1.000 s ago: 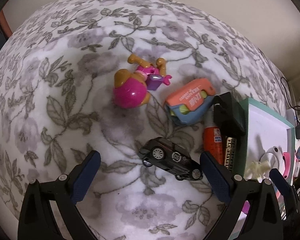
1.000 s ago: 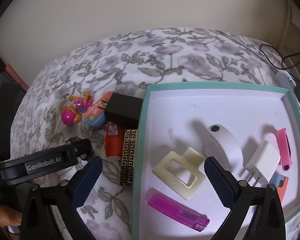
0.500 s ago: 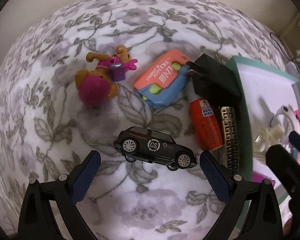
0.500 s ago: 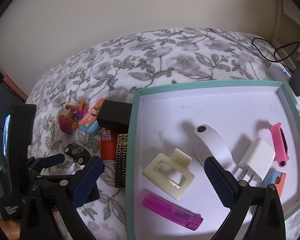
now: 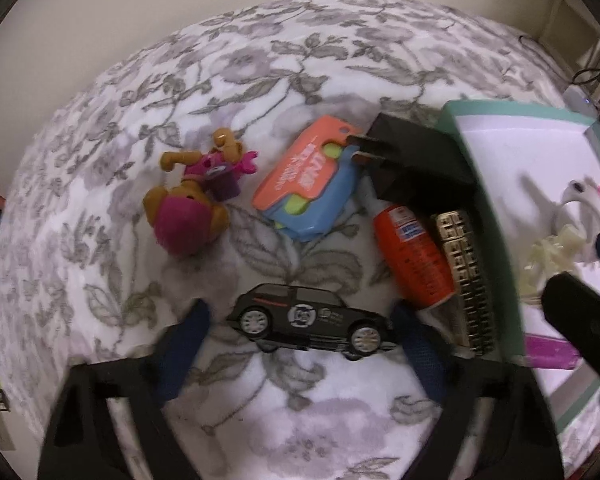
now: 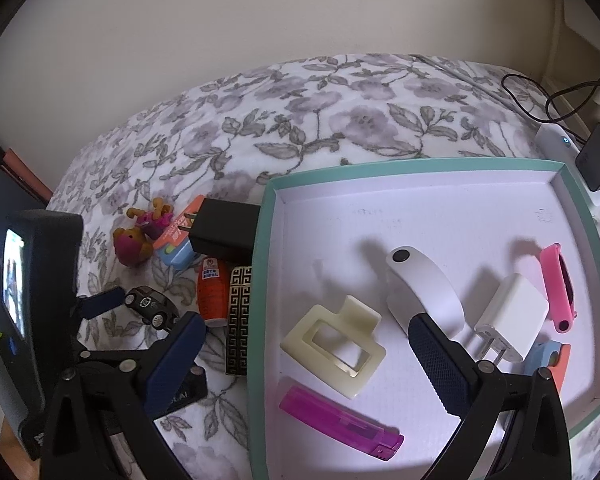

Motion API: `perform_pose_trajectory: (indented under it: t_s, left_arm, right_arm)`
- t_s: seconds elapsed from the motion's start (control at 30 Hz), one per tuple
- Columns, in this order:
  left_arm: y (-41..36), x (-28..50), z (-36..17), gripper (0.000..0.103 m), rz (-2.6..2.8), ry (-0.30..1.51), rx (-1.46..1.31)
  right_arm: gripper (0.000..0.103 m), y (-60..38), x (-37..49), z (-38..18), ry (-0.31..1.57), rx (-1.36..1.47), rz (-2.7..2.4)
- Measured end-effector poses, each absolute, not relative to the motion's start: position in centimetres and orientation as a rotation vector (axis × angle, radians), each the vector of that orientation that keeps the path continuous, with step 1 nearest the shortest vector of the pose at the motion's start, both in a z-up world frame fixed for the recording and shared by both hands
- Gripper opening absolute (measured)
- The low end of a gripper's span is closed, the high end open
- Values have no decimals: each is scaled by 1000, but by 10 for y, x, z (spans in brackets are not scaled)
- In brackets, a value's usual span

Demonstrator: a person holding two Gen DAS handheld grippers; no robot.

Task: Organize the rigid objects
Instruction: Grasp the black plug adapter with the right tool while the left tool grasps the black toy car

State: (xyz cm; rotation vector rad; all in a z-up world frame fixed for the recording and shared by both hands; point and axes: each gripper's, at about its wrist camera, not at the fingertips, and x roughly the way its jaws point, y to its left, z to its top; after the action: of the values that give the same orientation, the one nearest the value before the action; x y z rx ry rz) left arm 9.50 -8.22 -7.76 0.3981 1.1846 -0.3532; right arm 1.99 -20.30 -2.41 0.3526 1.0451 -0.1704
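Six things lie loose on the bedspread (image 6: 340, 120), seven in the tray (image 6: 420, 168); left claw (image 5: 300, 354) closing around the car (image 5: 310, 318), right claw (image 6: 304, 360) apart, its view half-hiding the blue-orange piece (image 6: 552, 356).

Both wrist fisheyes look steeply down, sharing the toy car (image 5: 308, 322) beside the tray (image 6: 260, 280).

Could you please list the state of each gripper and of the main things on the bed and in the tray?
left gripper: jaws closing around the toy car, not yet gripping
toy car: upright on its wheels, on the blanket
right gripper: open, empty, over the tray
tray: partly filled
hair claw: lying flat in tray
white charger: in tray, prongs folded out
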Motion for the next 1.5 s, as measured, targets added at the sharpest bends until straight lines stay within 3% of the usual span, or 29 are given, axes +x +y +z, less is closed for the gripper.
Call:
perform_pose_trajectory:
  t_s: [0.37, 0.6, 0.7, 1.37, 1.5]
  left_arm:
    - [-43, 106, -53, 76, -261, 1214, 209]
    - [-2, 108, -36, 76, -187, 1204, 67]
    - [9, 111, -35, 76, -178, 1193, 19]
    - [63, 137, -36, 76, -157, 1180, -238]
    - [69, 139, -38, 76, -157, 1183, -271]
  right_arm:
    - [102, -193, 21, -16, 999, 330, -115]
    - [82, -171, 28, -6, 952, 268, -42]
    - [80, -164, 35, -4, 931, 242, -25]
    - [73, -131, 103, -41, 1020, -332, 106]
    - [67, -119, 116, -40, 1028, -425, 123]
